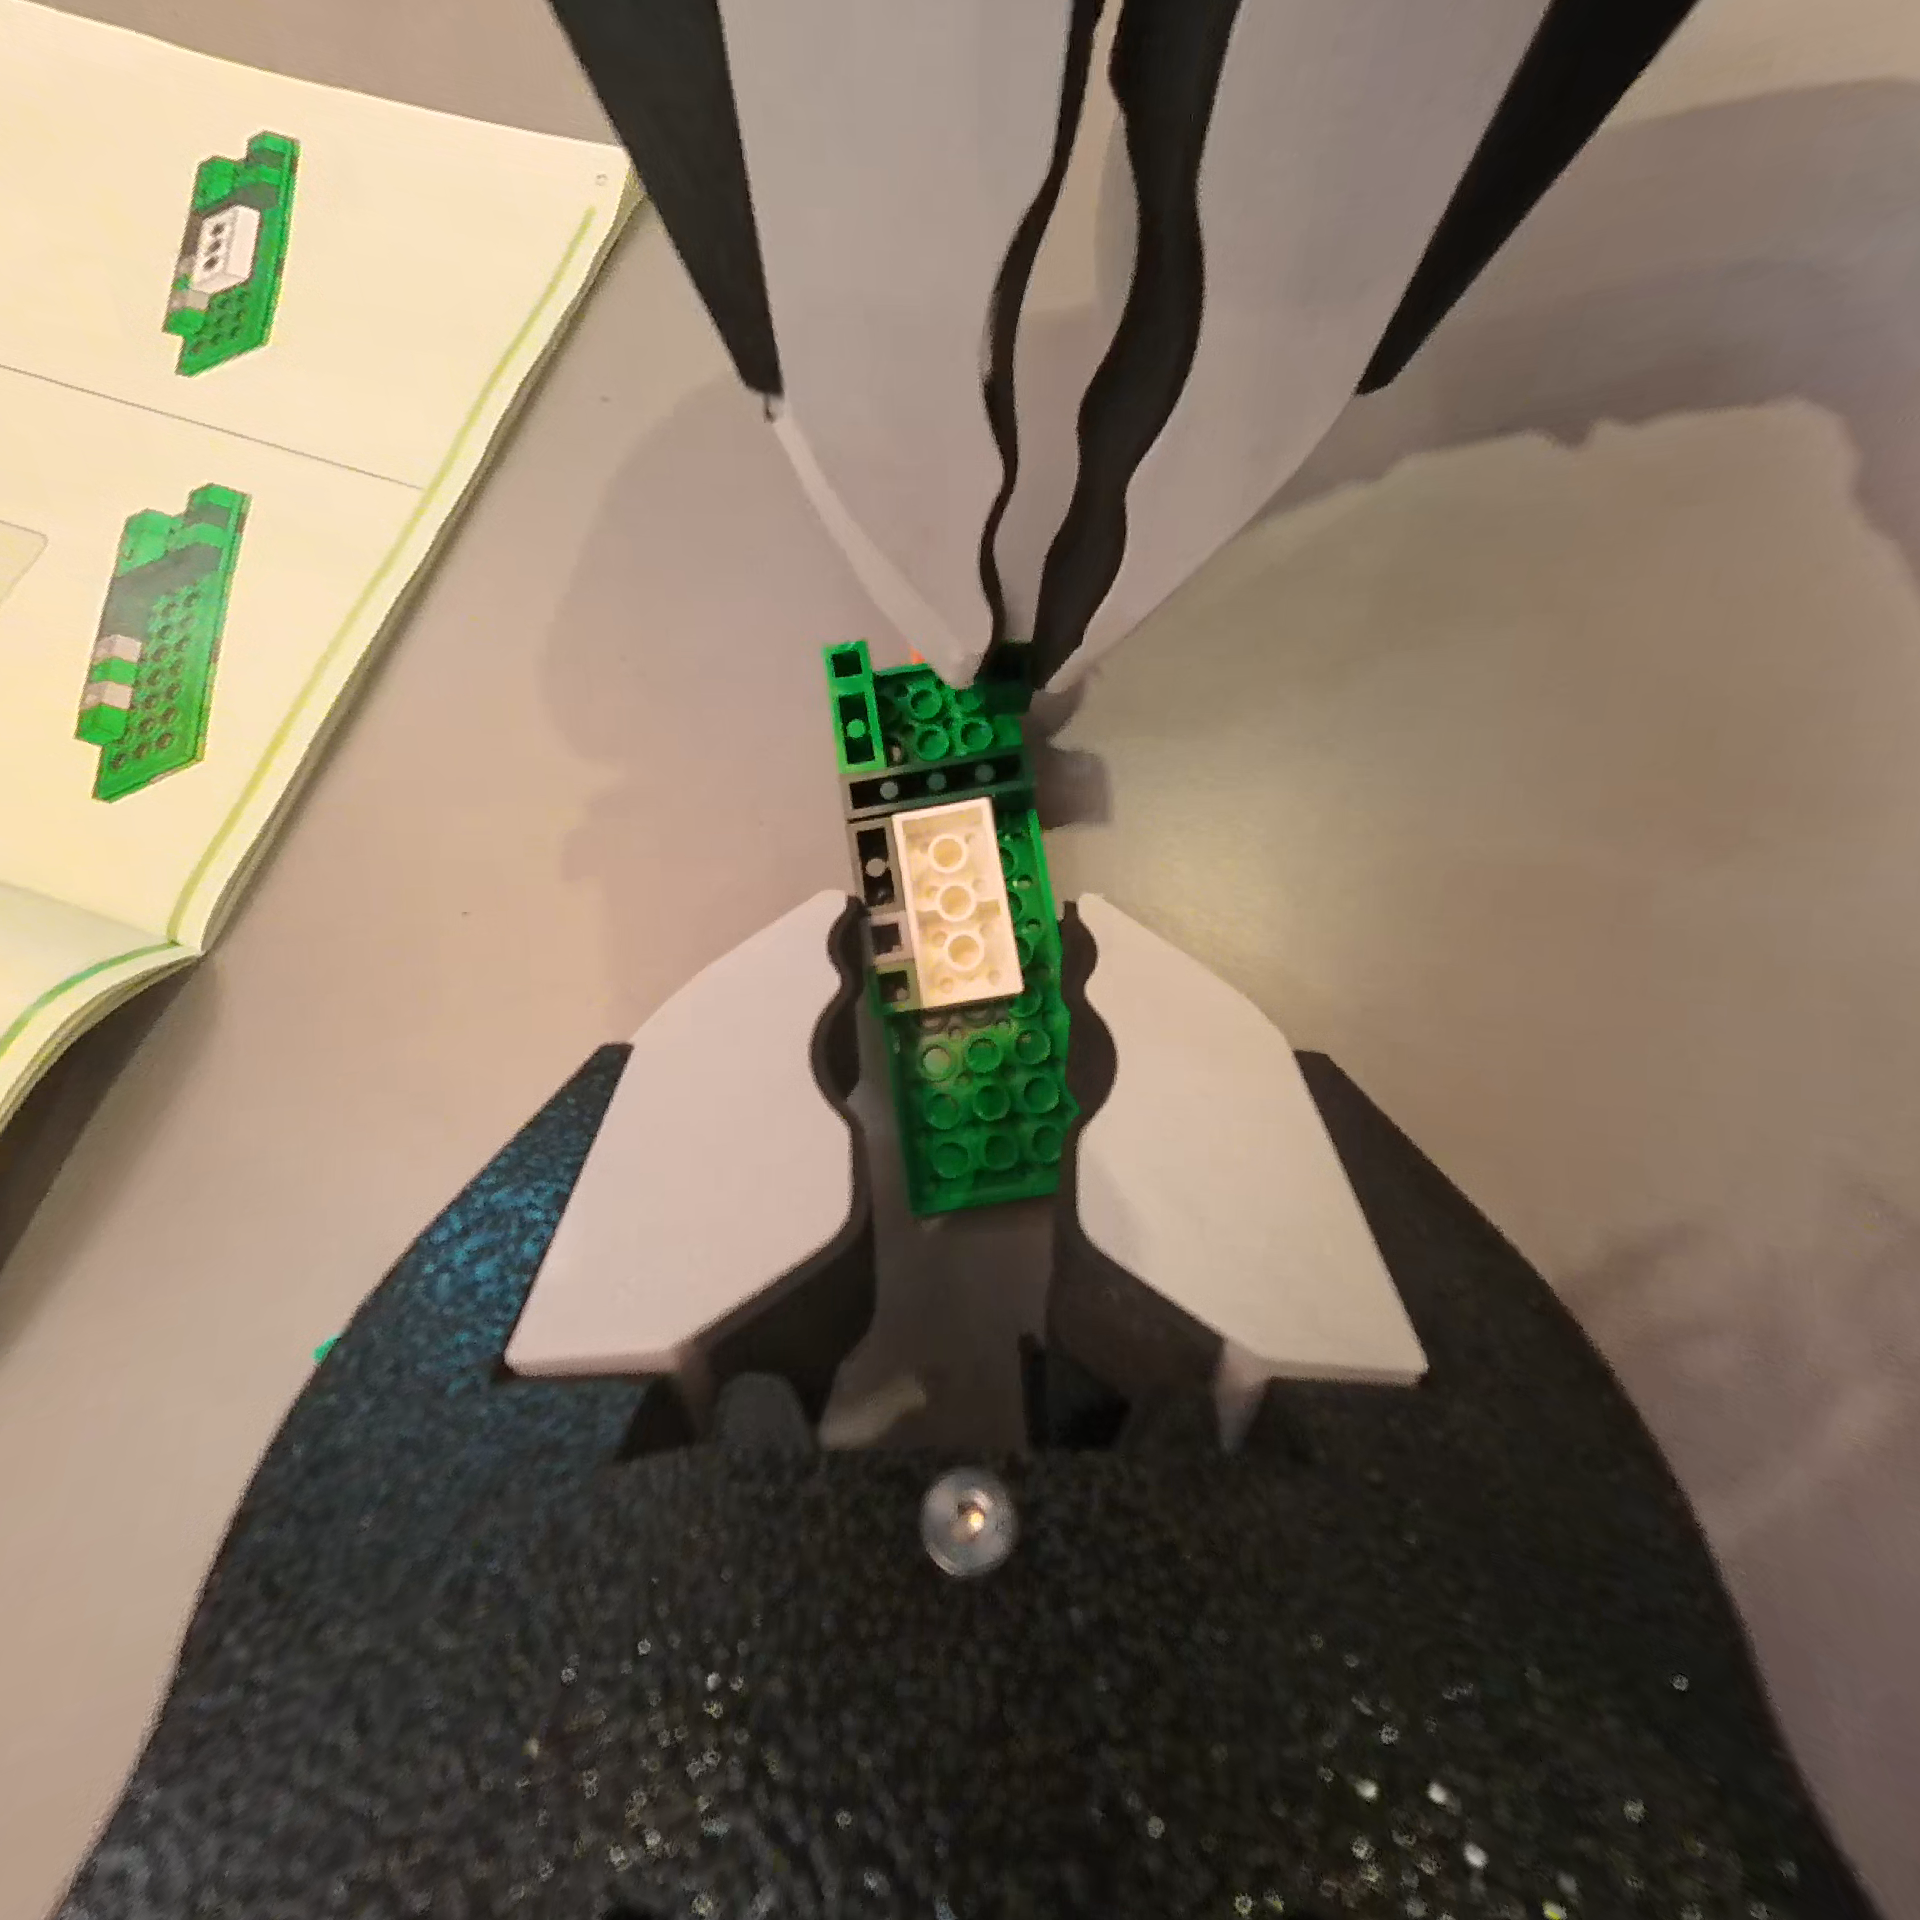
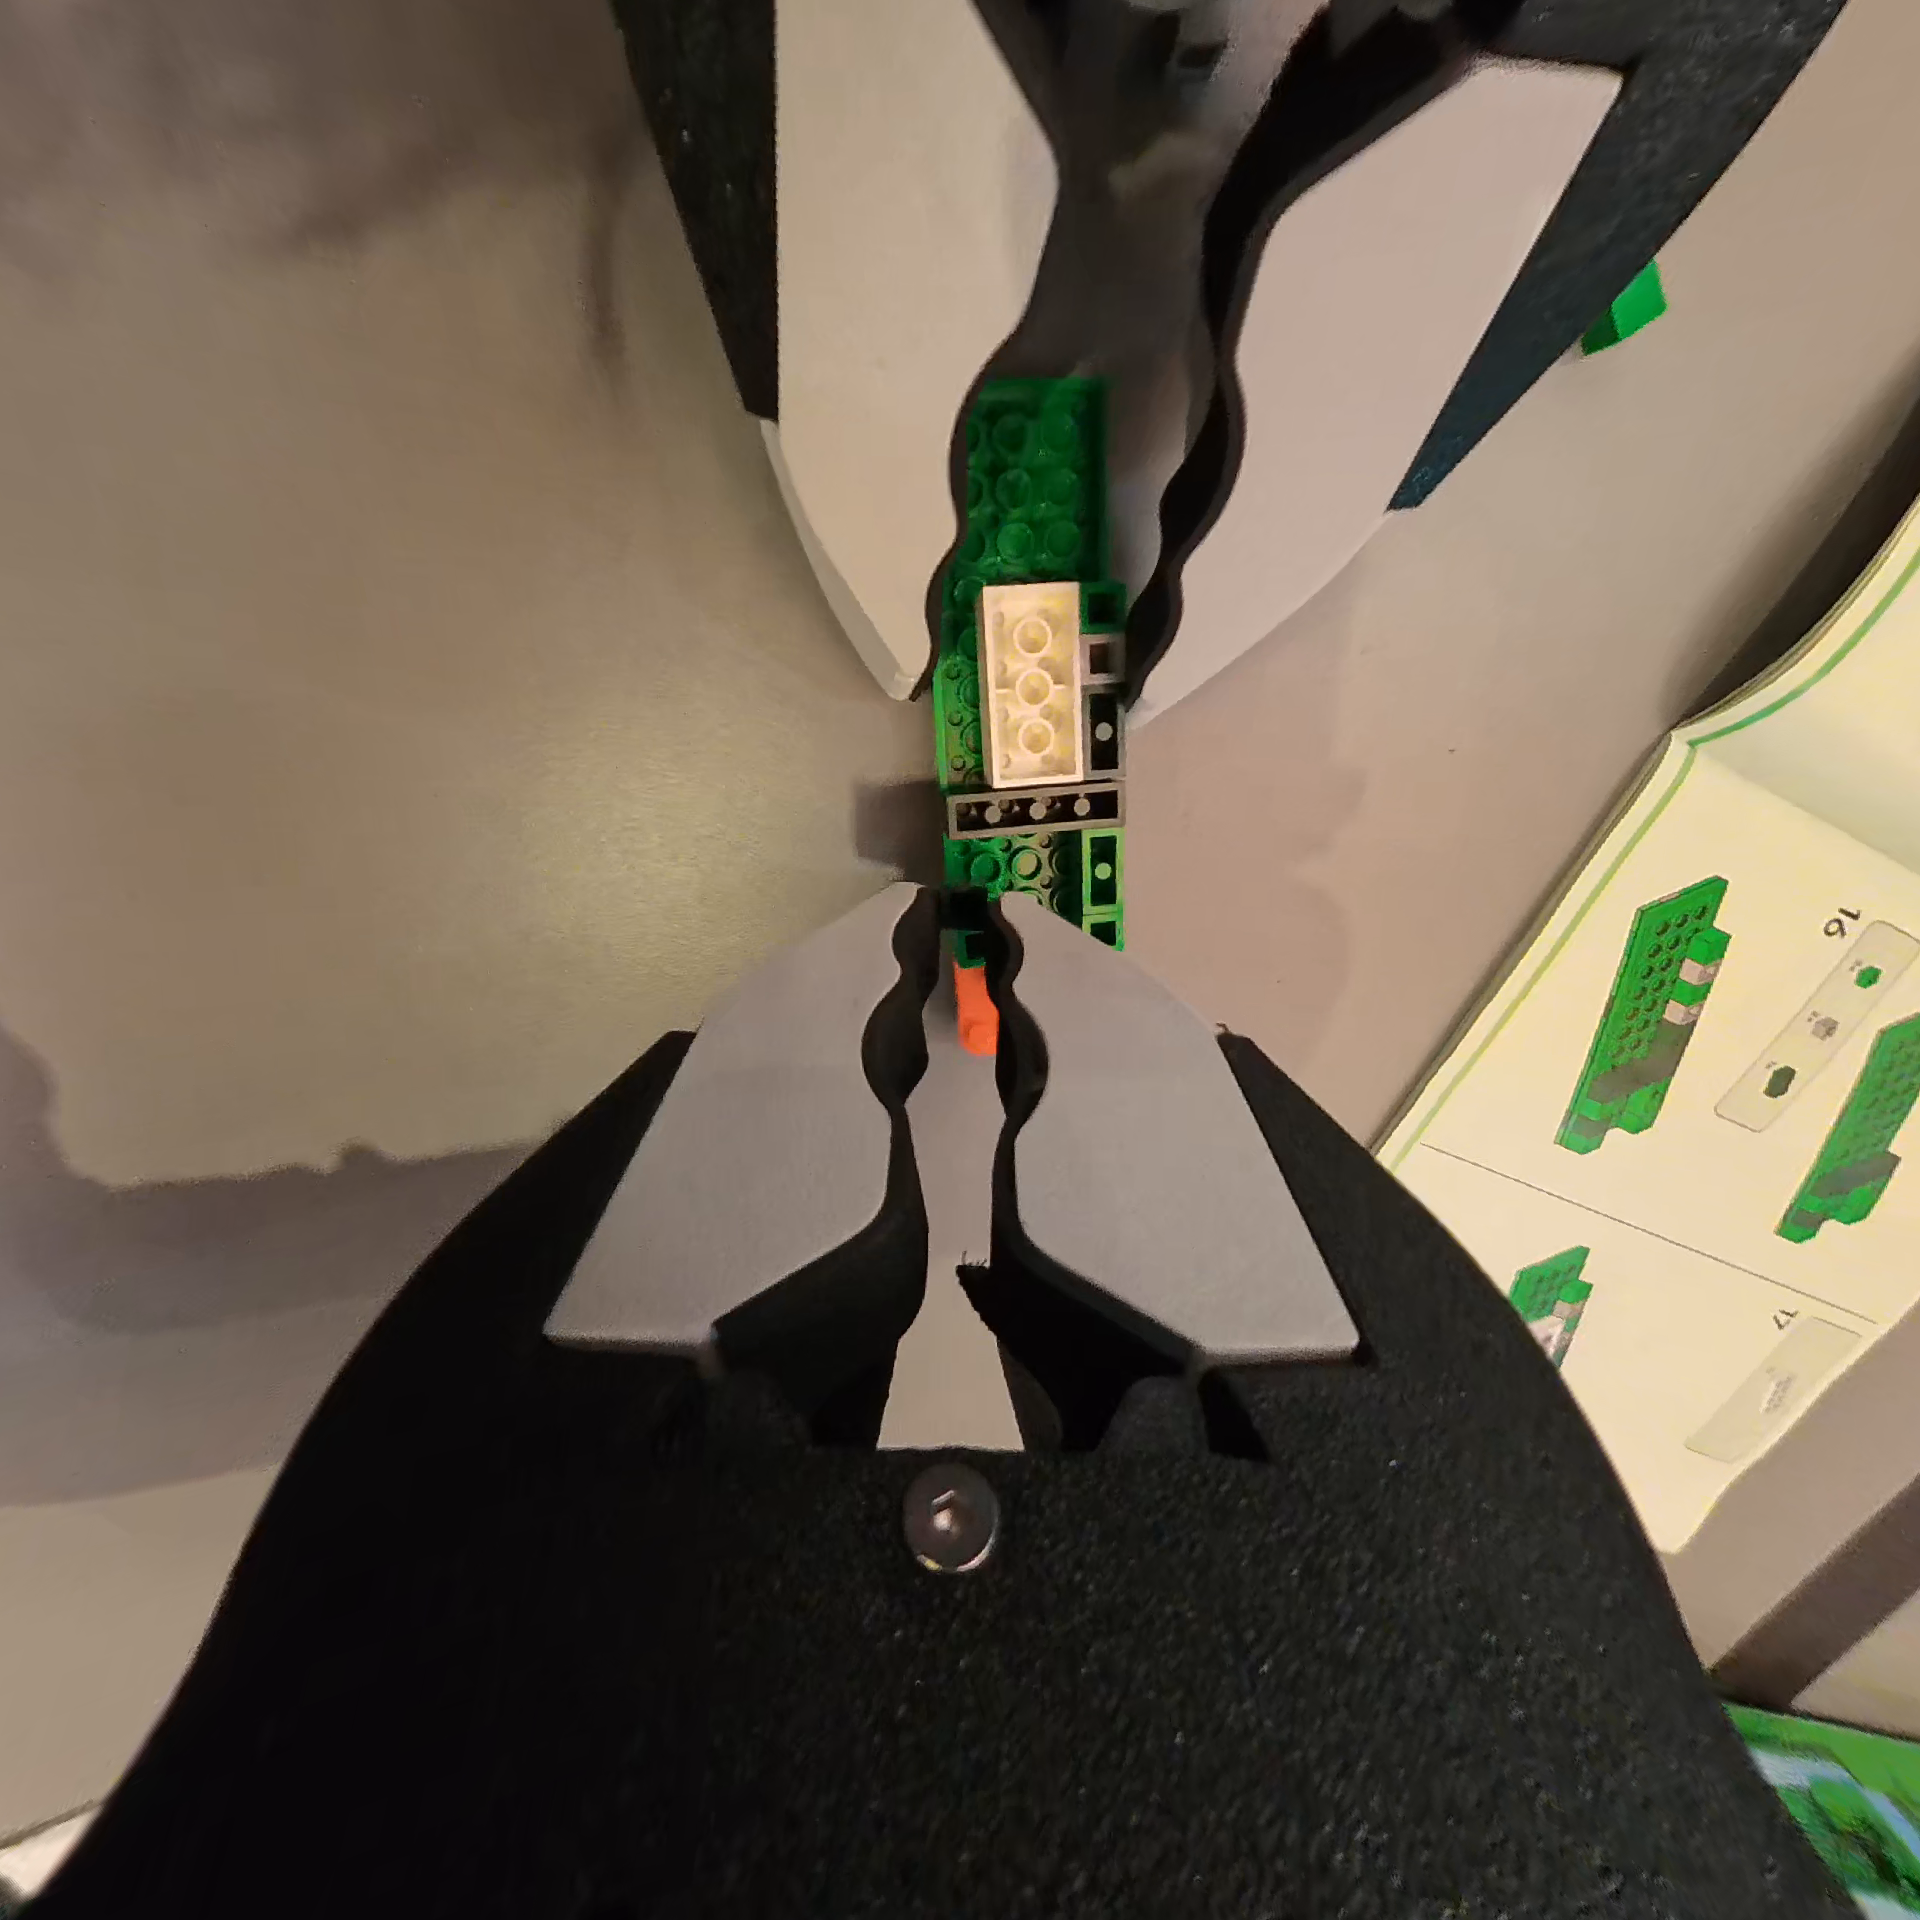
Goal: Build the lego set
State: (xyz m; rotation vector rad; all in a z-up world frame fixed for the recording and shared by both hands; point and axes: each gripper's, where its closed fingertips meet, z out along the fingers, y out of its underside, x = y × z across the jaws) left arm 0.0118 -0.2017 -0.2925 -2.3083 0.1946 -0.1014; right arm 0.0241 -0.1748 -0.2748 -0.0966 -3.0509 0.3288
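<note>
A long green studded plate assembly point(image 1: 987, 1101) lies on the grey table, with a white brick point(image 1: 956, 904) and a black strip point(image 1: 935, 784) on it. My left gripper point(image 1: 966, 914) is shut on the plate's long sides near the white brick. It also shows in the right wrist view point(image 2: 1029, 696), clamping the same assembly point(image 2: 1029, 488). My right gripper point(image 2: 961, 909) is shut on a small orange piece point(image 2: 975, 1003) with a black and green bit at its tip, held against the assembly's end. The right gripper point(image 1: 1003, 665) enters the left wrist view from the top.
An open instruction booklet point(image 1: 260, 416) lies on the table left of the assembly; it shows at the right in the right wrist view point(image 2: 1662, 1091). A loose green brick point(image 2: 1626, 312) lies behind the left gripper. A green printed item point(image 2: 1829, 1808) sits at the bottom right corner. Tip to tip, the grippers are about 4 cm apart.
</note>
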